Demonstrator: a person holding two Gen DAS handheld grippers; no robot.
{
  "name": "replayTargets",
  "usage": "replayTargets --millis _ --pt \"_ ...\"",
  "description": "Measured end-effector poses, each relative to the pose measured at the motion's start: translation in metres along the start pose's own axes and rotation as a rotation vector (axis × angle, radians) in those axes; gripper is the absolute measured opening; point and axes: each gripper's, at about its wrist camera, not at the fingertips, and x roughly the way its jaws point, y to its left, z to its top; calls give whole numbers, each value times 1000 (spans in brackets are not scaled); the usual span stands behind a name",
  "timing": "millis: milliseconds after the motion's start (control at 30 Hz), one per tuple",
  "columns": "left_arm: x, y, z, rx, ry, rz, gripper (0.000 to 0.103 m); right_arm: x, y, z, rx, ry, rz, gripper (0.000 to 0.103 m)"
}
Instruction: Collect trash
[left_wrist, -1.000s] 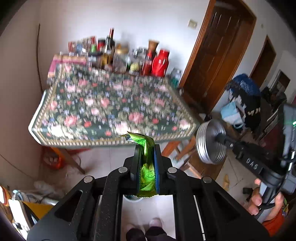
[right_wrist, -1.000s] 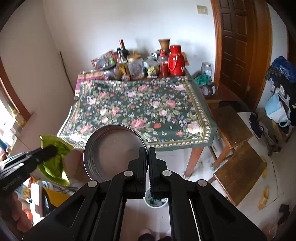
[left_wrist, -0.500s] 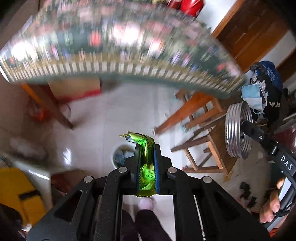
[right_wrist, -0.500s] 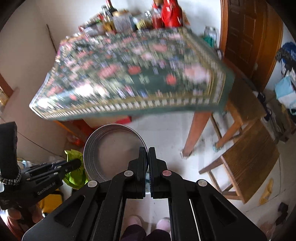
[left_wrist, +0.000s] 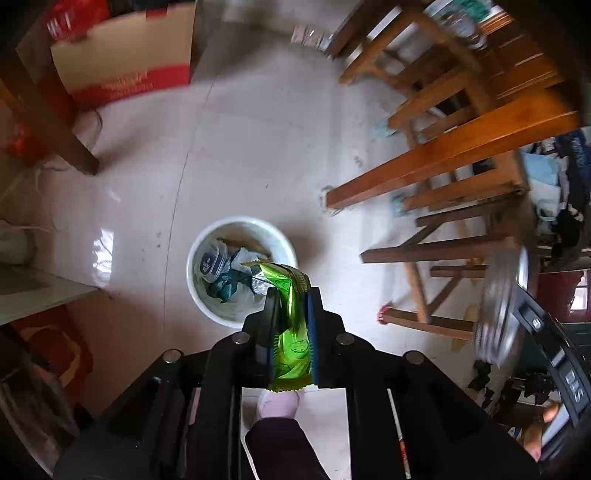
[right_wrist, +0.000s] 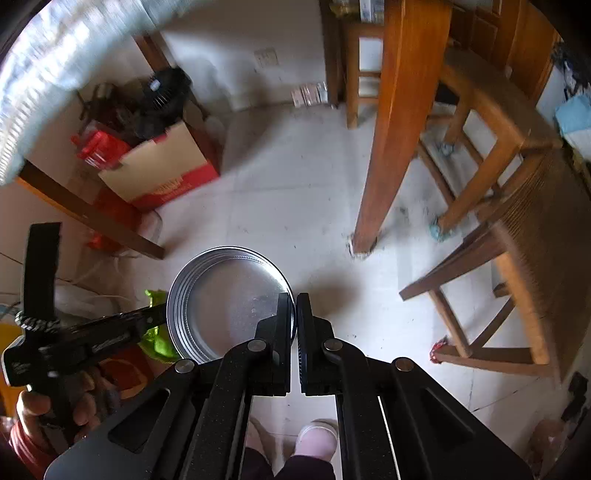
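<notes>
My left gripper (left_wrist: 291, 295) is shut on a shiny green foil wrapper (left_wrist: 290, 332), held just over the near rim of a white waste bin (left_wrist: 284, 245) that stands on the floor with several scraps inside. My right gripper (right_wrist: 295, 297) is shut on the rim of a round silver metal lid (right_wrist: 221, 302), which hides the bin in the right wrist view. That lid (left_wrist: 498, 314) shows blurred at the right of the left wrist view. The left gripper (right_wrist: 147, 321) and its green wrapper (right_wrist: 159, 343) show at the lower left of the right wrist view.
A table leg (right_wrist: 388, 147) and wooden stools (right_wrist: 517, 240) stand to the right on the pale tiled floor (right_wrist: 295, 184). A cardboard box (left_wrist: 122, 62) with red print sits under the table. The person's pale slippers (right_wrist: 317, 435) are below the grippers.
Both grippers have dropped from above the flowered tabletop to near the floor and tilted downward. The wrapper and the lid stayed gripped. The waste bin has come close under the left gripper.
</notes>
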Motion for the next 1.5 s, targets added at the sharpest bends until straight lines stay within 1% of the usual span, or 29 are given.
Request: replayTargets --millis 100,200,233,300,367,433,500,600,767,800,833,867,900,933,1033,1133,1200,1300,1367,1500 --pt "43 10 1 -1 22 45 14 40 -5 -12 16 28 4 3" --pt "79 24 0 -13 50 42 16 72 -12 -18 40 59 3 3" --pt "90 30 -1 -16 65 30 19 84 -14 -21 48 69 3 3" --pt "108 37 -1 -15 97 23 35 102 -14 -24 60 86 1 3" --pt "122 47 -2 -13 124 46 41 118 -12 -26 65 101 3 3" --pt "132 54 -2 -16 141 54 41 134 -9 -27 70 112 3 3" --pt "138 62 -3 -21 146 67 41 150 -3 -28 70 122 -8 3" --pt "137 71 -5 -11 132 99 41 171 2 -31 76 143 -9 3" --pt "118 77 -7 32 90 154 41 202 20 -36 43 217 39 5" --pt "115 79 -7 40 86 161 41 204 23 -37 33 234 46 10" --pt "112 78 -8 48 81 171 41 204 26 -38 23 251 53 19" --pt "106 78 -8 57 74 181 41 205 28 -40 15 263 55 24" --pt "100 76 -8 64 68 188 41 202 30 -40 8 270 54 33" --pt "96 74 -9 69 63 191 41 199 30 -40 1 271 52 34" --pt "70 64 -10 77 49 185 41 180 33 -34 -18 262 52 34" --pt "36 45 -10 105 27 188 41 146 34 -24 -17 237 63 34" --pt "8 29 -10 124 0 195 41 115 35 -15 -22 219 73 34" --pt "-49 3 -13 159 -43 176 41 57 37 2 -54 187 85 34" --pt "-89 -18 -15 180 -77 171 41 9 40 15 -76 149 93 34" --pt "-183 -59 -20 194 -163 150 41 -93 45 38 -98 59 131 34"
